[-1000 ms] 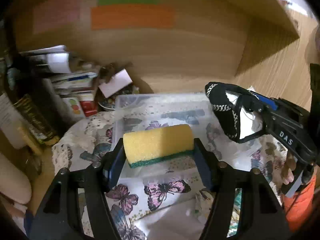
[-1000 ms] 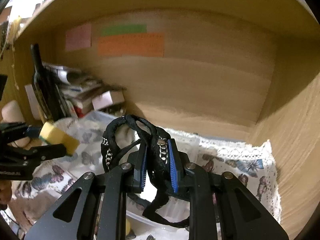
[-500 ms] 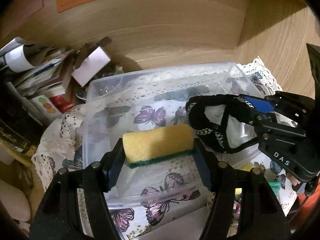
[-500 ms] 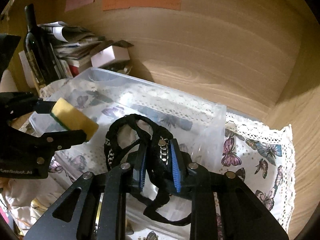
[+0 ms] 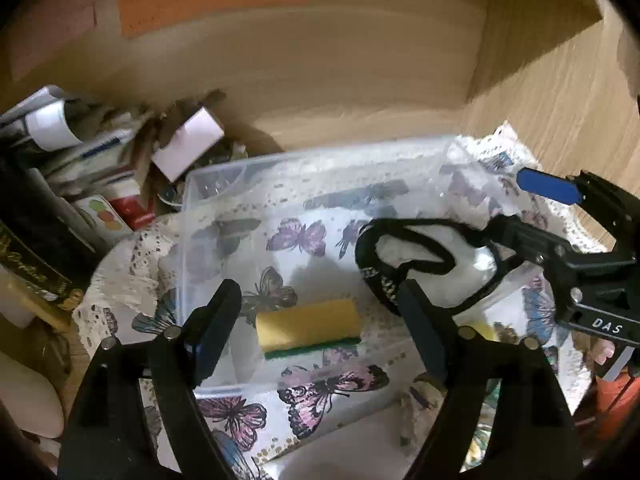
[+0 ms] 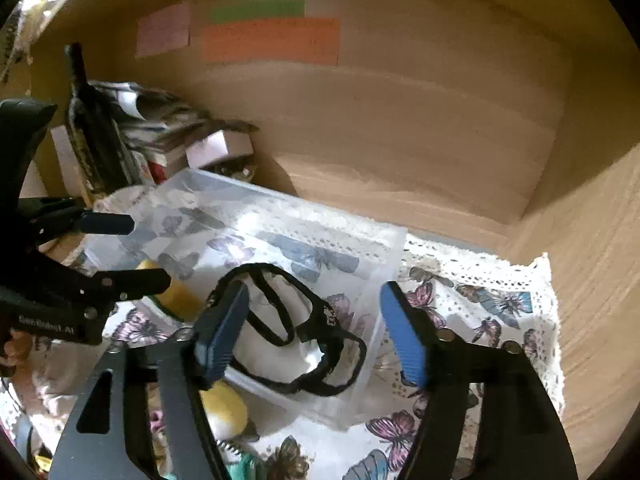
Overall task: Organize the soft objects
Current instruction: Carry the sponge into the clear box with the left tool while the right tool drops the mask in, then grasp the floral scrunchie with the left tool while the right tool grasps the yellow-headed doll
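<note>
Both tools (image 5: 320,320) (image 6: 312,328) gape; sponge (image 5: 308,328) and strap (image 6: 296,332) lie in bin (image 5: 320,152). Withdrawing carelessly could snag the strap.

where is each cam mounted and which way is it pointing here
Left wrist: sits on the left gripper, looking forward and down into the clear bin at the yellow sponge; its own two open fingers frame the view, and the right gripper enters from the right.
Right wrist: sits on the right gripper, looking down at the black strap item in the bin; its own open fingers show, with the left gripper at the left.
Shared: bin, strap item, butterfly cloth, wooden back wall.
</note>
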{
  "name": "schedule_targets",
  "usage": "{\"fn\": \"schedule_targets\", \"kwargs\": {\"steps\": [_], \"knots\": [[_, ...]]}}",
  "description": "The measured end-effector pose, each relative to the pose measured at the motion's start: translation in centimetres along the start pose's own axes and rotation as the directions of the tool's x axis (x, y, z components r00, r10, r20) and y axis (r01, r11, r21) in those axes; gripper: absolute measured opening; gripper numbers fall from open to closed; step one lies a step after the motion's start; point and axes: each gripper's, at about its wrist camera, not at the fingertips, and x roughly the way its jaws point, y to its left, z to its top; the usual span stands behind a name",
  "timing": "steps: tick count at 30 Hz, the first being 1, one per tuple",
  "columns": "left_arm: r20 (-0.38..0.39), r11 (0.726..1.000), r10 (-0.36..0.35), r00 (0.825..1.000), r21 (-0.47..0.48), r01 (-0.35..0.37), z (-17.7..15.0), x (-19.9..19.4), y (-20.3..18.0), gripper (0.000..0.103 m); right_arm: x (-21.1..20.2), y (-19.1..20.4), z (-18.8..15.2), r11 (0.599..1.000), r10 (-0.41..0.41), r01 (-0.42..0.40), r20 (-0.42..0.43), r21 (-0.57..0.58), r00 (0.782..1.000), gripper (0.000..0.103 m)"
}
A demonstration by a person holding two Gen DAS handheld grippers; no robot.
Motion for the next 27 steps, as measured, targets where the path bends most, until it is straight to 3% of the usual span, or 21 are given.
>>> {"fn": "schedule_targets", "kwargs": {"steps": [5,12,17,21,25,27], "knots": [[0.072,1.0,0.002,0.997,-0.011,-0.001,-0.2,-3.0,0.4,0.094,-2.7,0.4,-0.2,1.0,0.015,-0.016,0.063,0.002,0.998,0.074],[0.135,0.999,0.035,0.99,-0.009,-0.034,-2.3,-6.1,0.8,0.101,-4.6,1.6,-1.8,1.0,0.023,-0.021,0.093,-0.02,0.995,0.075],[0.104,0.998,0.056,0.993,-0.002,-0.056,-4.8,-6.0,1.0,0.101,-4.0,2.5,-3.9,0.999,0.043,-0.043,0.051,-0.011,0.998,0.075],[0.063,0.999,0.032,0.997,-0.021,-0.031,-6.4,-5.3,0.8,0.101,-3.0,3.1,-5.5,0.998,0.061,-0.061,0.008,-0.002,0.998,0.075],[0.069,0.999,0.03,0.997,-0.015,-0.029,-7.6,-4.9,-0.2,0.1,-1.6,3.6,-6.7,0.996,0.089,-0.089,-0.043,0.01,0.995,0.075],[0.07,1.0,0.015,0.997,-0.008,-0.015,-8.0,-4.8,-0.7,0.092,-0.7,3.9,-7.1,0.994,0.109,-0.108,-0.08,0.015,0.991,0.075]]}}
